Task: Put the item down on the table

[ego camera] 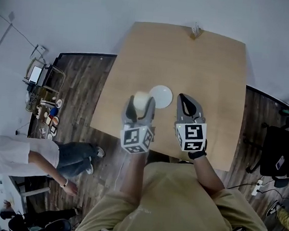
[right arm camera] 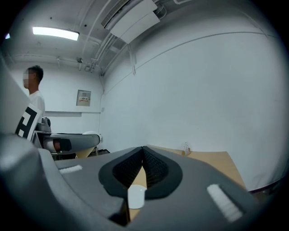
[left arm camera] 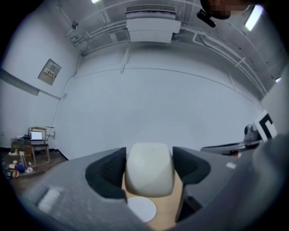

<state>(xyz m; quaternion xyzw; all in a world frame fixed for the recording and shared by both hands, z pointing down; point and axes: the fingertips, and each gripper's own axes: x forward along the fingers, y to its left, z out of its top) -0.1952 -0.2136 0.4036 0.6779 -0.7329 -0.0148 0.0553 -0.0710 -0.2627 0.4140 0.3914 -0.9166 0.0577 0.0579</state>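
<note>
Beside the cream item (ego camera: 141, 101), white disc (ego camera: 162, 96) on the table (ego camera: 199, 67)

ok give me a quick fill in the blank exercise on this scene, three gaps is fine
1. The cream item is clamped in the ___ gripper.
2. The right gripper has its jaws ___.
3. The white disc lies flat on the ___.

Missing words: left; shut; table.
</note>
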